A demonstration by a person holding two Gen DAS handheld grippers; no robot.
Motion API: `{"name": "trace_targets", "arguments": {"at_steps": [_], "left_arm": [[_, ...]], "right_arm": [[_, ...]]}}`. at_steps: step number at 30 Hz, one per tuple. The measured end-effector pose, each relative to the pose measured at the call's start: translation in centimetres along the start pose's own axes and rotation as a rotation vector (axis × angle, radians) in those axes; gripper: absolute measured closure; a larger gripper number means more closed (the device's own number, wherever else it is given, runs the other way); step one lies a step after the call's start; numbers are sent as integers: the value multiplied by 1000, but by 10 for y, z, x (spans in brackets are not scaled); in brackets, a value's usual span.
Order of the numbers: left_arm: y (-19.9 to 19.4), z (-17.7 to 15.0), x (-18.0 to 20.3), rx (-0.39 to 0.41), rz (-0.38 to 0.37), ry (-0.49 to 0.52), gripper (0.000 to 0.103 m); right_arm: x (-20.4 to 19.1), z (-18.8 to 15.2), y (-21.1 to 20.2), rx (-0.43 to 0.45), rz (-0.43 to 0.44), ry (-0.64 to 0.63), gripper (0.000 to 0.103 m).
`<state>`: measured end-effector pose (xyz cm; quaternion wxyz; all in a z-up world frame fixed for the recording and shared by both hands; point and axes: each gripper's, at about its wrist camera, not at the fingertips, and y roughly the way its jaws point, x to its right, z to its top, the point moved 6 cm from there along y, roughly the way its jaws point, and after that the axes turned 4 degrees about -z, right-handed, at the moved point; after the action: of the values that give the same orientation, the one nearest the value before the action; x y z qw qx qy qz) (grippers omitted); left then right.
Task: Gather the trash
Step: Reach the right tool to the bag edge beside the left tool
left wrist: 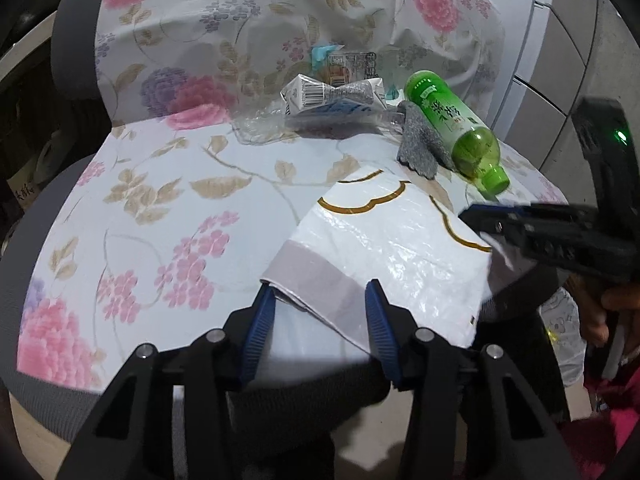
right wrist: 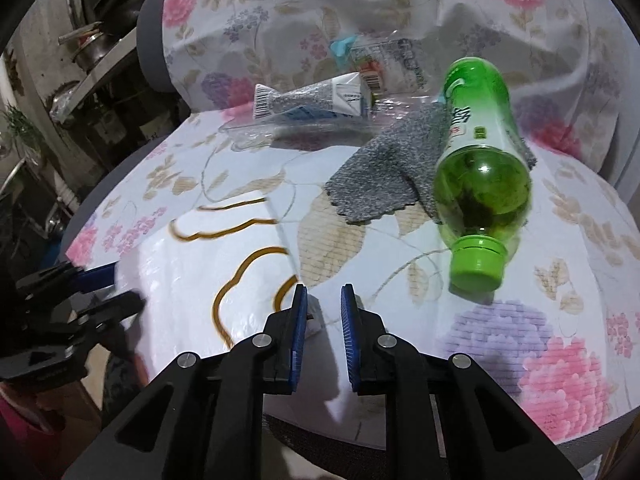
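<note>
1. The white plastic bag (left wrist: 384, 248) lies flat on the floral cloth (left wrist: 160, 208) over a chair seat, its mouth end hanging past the front edge. It looks thin, limp and slick — it will crumple, not resist.

2. The left gripper (left wrist: 320, 312) straddles the bag's grey hem band (left wrist: 320, 276), jaws apart, one pad at each side of the folded edge; I cannot see them pressing it yet.

3. The right gripper (right wrist: 324, 320) sits at the bag's other corner with its jaws narrowed to a slim gap. A scrap of white film lies against the left pad, but whether it is truly pinched I cannot tell.

4. Best hold, in my judgement: the doubled hem, one layer per gripper, so the mouth can be pulled open (a single layer would likely slip).

5. Ahead of the right gripper lies the green bottle (right wrist: 476, 176), cap toward the tool — light, smooth, apt to roll; grip across the waist.

6. Beyond it, touching the bottle, a soft grey cloth (right wrist: 384, 172); farther ahead a flattened carton (right wrist: 312, 96) on crinkly clear wrap.
</note>
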<state>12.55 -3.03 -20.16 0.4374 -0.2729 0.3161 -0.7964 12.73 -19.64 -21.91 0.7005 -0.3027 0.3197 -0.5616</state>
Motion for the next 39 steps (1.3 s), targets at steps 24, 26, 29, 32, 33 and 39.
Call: {"name": "trace_targets", "arguments": {"at_steps": [24,26,29,32,33,39], "left_arm": [[21,37,-9,15,-68,-44,47],[29,36,-7,-4,-88,-36,47],[33,36,-1,-3,-100,-5,47],[30,37,2,-4,-164,-30,49],[28,36,3,-2,-182,-32,51],[15,33,13,27,-326,-79,54]], "right_arm": [[-6,-8,-6,26,-6,-113,85],[-6,-8,-5,15,5,-101,85],[-4,-8,-5,11,21,-85,85],[-3,-8,-4,12,32,-75,85],[-2,-8,-4,13,35,-74,85],[-1,-8,-4,18,51,-59,85]]}}
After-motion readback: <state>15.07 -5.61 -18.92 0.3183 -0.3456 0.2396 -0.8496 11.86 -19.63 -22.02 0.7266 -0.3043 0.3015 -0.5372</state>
